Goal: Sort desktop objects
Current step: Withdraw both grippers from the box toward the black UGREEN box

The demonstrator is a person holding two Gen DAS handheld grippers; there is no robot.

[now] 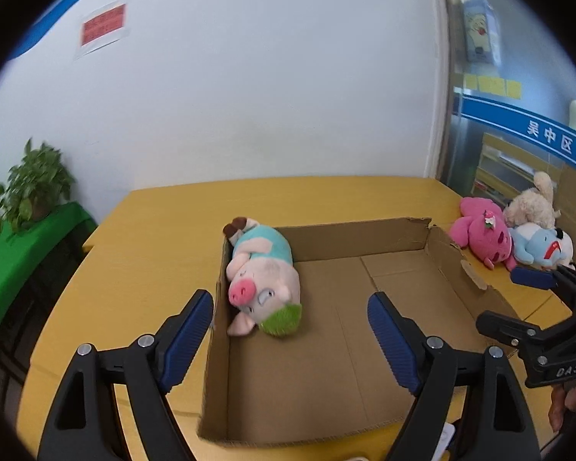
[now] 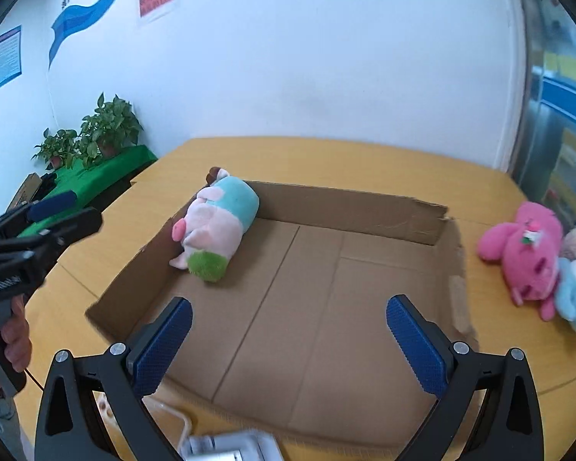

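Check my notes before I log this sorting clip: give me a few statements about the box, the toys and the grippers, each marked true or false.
1. The pig toy lies inside the cardboard box. True.
2. The pink toy is in the box too. False: it lies on the table, outside the box's torn side.
3. Both grippers are empty. True: nothing sits between the fingers of the left gripper or the right gripper.
4. The pig toy rests in the middle of the box. False: it lies against the box's left wall.
5. The light blue toy lies beside the pink toy. True.
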